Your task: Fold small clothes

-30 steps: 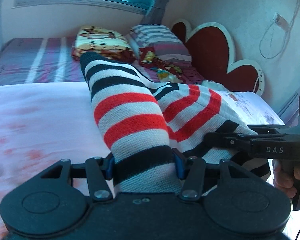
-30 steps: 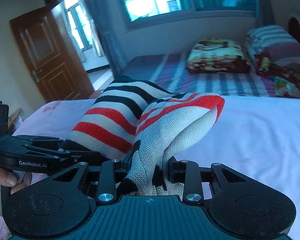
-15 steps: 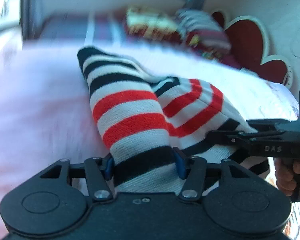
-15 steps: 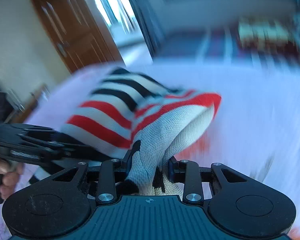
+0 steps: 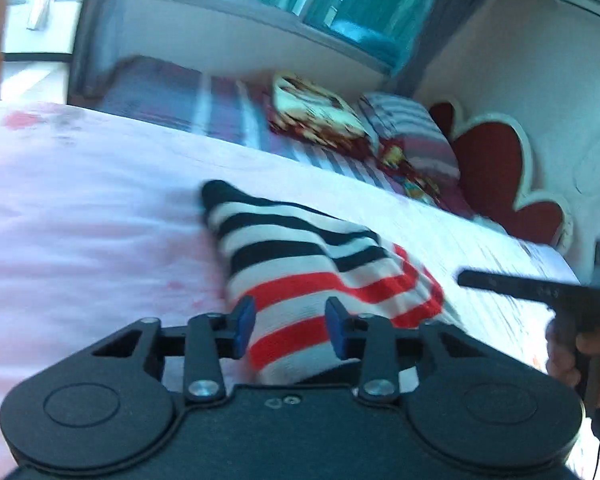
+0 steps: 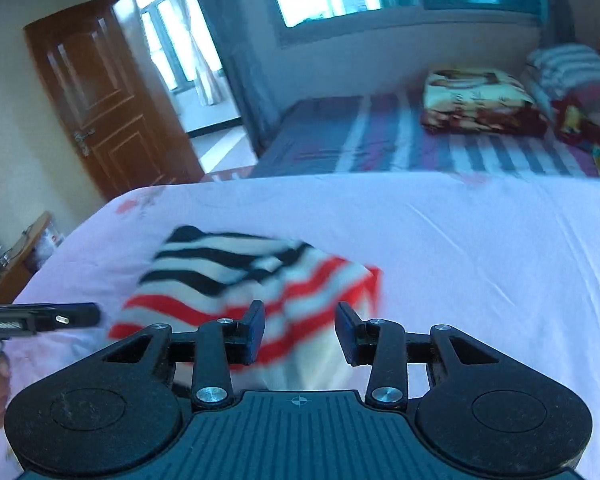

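A small knit garment (image 5: 300,264) with black, white and red stripes lies bunched on the pale pink bed sheet (image 5: 80,216). My left gripper (image 5: 290,326) is open, its blue pads apart on either side of the red-striped end. My right gripper (image 6: 300,330) is open above the same garment (image 6: 236,280), which lies loose on the sheet (image 6: 480,248). The right gripper also shows at the right of the left wrist view (image 5: 512,284), and the left gripper at the left of the right wrist view (image 6: 40,316).
A second bed with a striped cover (image 6: 380,140) stands behind, with a folded printed blanket (image 6: 476,100) and a striped pillow (image 5: 412,136). A red heart-shaped headboard (image 5: 496,176) is on the right wall. A brown door (image 6: 100,92) stands open on the left.
Both grippers have opened and let go of the striped garment, which has dropped onto the sheet. Both have pulled back and lifted a little.
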